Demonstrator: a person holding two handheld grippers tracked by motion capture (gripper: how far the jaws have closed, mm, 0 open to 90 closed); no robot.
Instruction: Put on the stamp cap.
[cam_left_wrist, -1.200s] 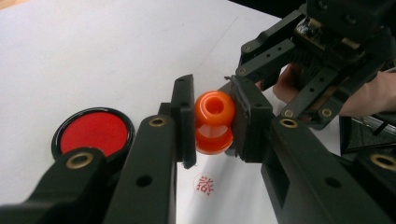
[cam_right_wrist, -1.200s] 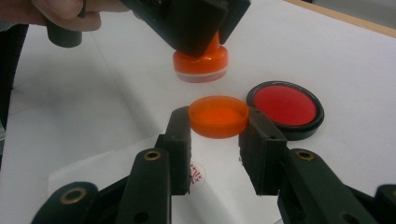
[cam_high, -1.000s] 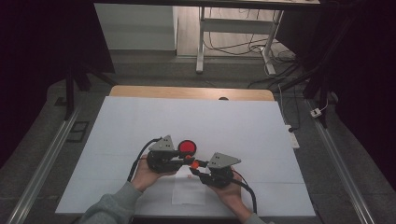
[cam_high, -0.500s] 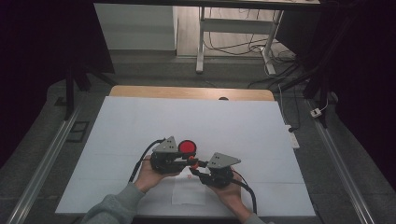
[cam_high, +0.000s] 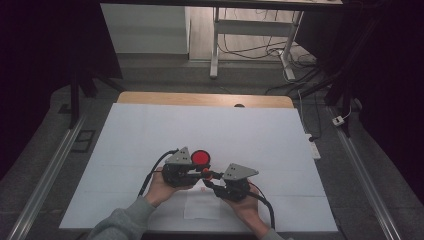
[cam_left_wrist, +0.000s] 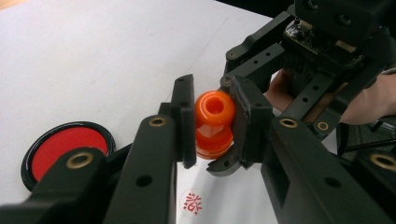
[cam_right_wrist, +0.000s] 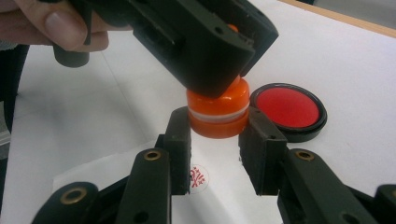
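White sheeting covers the table (cam_high: 150, 130), with dark floor and cabling beyond it; near the person's edge lies a small slip of paper (cam_high: 202, 205) bearing a round red stamp mark (cam_left_wrist: 192, 204).

Held just above that paper, between both tools, is an orange stamp (cam_left_wrist: 213, 123); the left gripper (cam_left_wrist: 212, 122) pinches its knobbed handle, jaws pressed in from either side; the right gripper (cam_right_wrist: 215, 140) has its jaws drawn in around the wide base (cam_right_wrist: 217, 114) (a pale band circles it), pads seemingly on the rim, so the lower part may be a cap.

It looks like hard glossy plastic; judged light, rigid and rather slippery, with little risk of breaking; the narrow waist under the handle's round head seems the surest place to hold, since the flare above and below would stop a slide; the base is best gripped across its straight sides, and the inked face underneath should be kept off the pads.

Just beside the stamp, on the sheeting, sits a round black-rimmed ink pad (cam_high: 201, 157) with a red surface, lying open.
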